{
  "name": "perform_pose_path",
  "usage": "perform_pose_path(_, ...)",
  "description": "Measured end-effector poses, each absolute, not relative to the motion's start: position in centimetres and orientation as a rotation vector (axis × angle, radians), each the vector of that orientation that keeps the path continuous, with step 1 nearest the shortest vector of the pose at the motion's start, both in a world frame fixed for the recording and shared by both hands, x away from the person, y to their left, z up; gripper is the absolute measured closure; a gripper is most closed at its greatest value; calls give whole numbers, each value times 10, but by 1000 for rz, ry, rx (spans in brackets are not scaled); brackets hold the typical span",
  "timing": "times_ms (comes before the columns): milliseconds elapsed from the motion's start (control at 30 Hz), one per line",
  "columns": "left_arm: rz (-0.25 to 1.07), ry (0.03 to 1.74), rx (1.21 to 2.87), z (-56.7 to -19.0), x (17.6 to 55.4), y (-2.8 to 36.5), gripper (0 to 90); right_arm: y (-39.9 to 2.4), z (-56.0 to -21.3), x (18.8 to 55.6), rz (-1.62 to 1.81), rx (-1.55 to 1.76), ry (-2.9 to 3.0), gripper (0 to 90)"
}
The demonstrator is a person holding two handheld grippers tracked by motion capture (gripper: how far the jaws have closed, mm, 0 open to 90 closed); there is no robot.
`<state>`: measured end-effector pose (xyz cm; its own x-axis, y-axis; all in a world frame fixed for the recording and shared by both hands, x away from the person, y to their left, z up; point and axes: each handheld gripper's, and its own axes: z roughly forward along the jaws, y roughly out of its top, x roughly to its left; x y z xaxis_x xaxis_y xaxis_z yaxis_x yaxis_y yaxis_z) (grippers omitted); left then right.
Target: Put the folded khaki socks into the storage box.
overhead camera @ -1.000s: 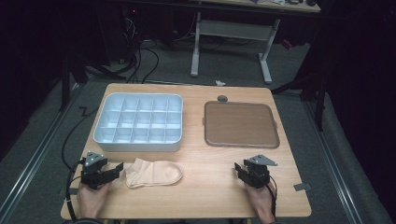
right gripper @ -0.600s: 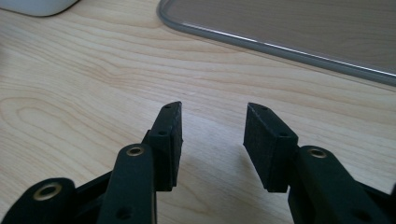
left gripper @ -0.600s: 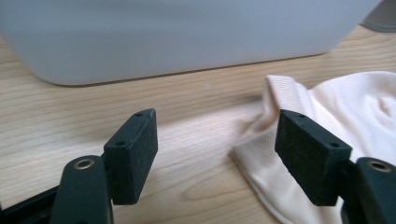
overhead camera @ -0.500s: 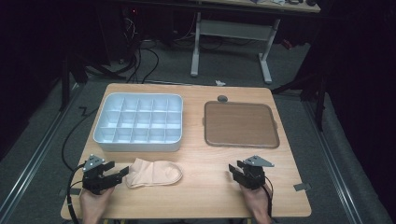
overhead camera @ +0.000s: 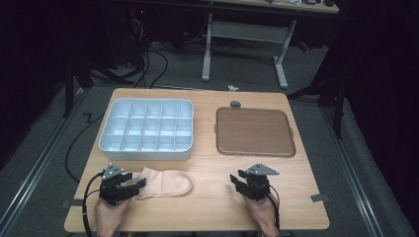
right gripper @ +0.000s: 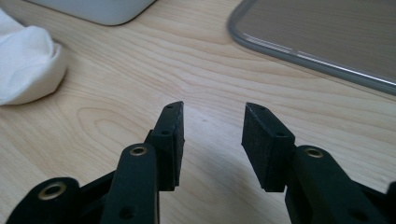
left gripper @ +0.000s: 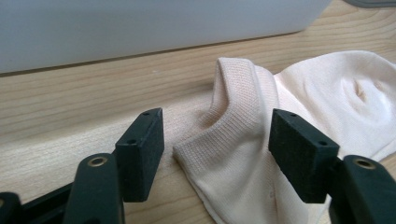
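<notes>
Left gripper view: the left gripper (left gripper: 215, 154) has its jaws straddling the ribbed cuff of the sock (left gripper: 243, 140), which lies near the table's (overhead camera: 207, 207) front-left corner. They have just been closing but aren't pinching yet. Pickup's underway, I'd say; next comes a firm squeeze on that cuff. The right gripper (right gripper: 212, 135) waits released over bare wood.

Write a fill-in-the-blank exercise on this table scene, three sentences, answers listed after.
1. The cuff of the pale peach sock lies between the open jaws of the ____ gripper.
2. The white plastic compartment box stands to the ____ of the flat brown tray in the high view.
3. Between the right gripper's jaws there is only bare ____ tabletop.

Missing words: left; left; wooden
</notes>
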<state>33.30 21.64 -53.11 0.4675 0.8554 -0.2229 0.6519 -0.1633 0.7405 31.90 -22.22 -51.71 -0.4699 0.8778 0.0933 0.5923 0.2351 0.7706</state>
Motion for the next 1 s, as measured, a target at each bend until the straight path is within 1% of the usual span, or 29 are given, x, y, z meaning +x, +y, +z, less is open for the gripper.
perform_pose_path(267,317,1269,1904,-533,335,214,398,-194,-516,322,1140,1291,2221,592)
perform_pose_path(567,373,1251,1936,-534,332,210,441,-158,-513,325,1167,1193,2314,593)
perform_pose_path(800,434,1233,1973,-533,330,205,456,-131,-513,329,1191,1141,2373,589)
perform_pose_path(1000,458,1231,1997,-533,329,202,469,-111,-513,336,1186,1121,2402,574)
